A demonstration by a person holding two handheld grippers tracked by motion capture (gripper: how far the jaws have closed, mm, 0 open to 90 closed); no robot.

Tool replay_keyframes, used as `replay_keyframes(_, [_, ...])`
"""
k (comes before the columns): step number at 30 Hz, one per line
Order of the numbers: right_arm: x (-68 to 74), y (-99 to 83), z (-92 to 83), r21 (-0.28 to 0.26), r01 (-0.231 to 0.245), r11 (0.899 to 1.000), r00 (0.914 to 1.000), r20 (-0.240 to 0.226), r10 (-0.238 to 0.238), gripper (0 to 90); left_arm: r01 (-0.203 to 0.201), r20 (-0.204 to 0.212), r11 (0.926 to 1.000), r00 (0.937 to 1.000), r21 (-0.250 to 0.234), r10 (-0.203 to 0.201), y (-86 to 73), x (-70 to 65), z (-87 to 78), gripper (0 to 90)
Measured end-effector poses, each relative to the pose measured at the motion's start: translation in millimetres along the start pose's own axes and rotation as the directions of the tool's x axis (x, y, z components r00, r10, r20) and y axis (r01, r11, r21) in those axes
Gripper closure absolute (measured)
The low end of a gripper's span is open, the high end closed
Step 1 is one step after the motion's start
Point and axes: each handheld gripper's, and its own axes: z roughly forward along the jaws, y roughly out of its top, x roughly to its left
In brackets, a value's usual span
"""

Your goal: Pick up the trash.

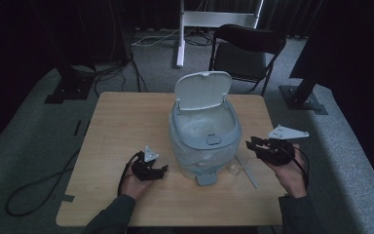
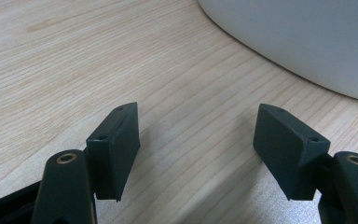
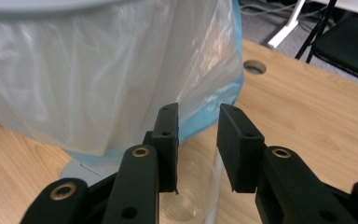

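Observation:
A pale blue pedal bin (image 1: pixel 184 127) stands mid-table with its white lid (image 1: pixel 202 90) raised and a translucent bag (image 3: pixel 98 79) lining it and draped over its sides. My left gripper (image 1: pixel 161 170) rests low on the table left of the bin, jaws wide apart; between them I see bare wood, with the bin's wall (image 2: pixel 298 37) beyond. My right gripper (image 1: pixel 251 143) hovers at the bin's right side. In the right gripper view it (image 3: pixel 198 112) stands open with a narrow gap, and a clear plastic cup (image 3: pixel 191 196) lies on the table beneath it.
A white stick (image 1: pixel 249 174) lies on the wooden table (image 1: pixel 126 122) by the clear cup (image 1: pixel 233 168), right of the bin's pedal (image 1: pixel 206 178). A cable hole (image 3: pixel 254 66) sits in the tabletop. A black folding chair (image 1: pixel 246 48) stands behind the table.

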Motion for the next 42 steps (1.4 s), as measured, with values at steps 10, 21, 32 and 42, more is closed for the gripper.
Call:
replay_keyframes(10, [-8.1,-10.5,12.2,0.048,-0.024,0.999,0.9997,0.000,0.024,68.3,0.000,0.000,1.0000,1.0000,0.000,0.000,0.0,0.0,0.0,31.3])
replay_keyframes(21, [-17.3,-22.1,27.0,0.102,-0.054,0.993,0.9985,0.005,0.054,68.2,0.002,0.000,1.0000,1.0000,-0.002,-0.002,0.0,-0.1,0.1,31.3])
replay_keyframes(32, [-23.9,-32.9,39.4,0.153,-0.076,0.985,0.9971,0.004,0.077,67.6,-0.002,0.000,1.0000,1.0000,0.002,0.002,0.0,0.1,-0.1,31.3])
replay_keyframes(42, [-26.8,-42.8,45.8,0.186,-0.094,0.978,0.9955,0.005,0.094,66.6,-0.002,0.000,1.0000,1.0000,0.002,0.002,0.0,0.1,-0.1,31.3])
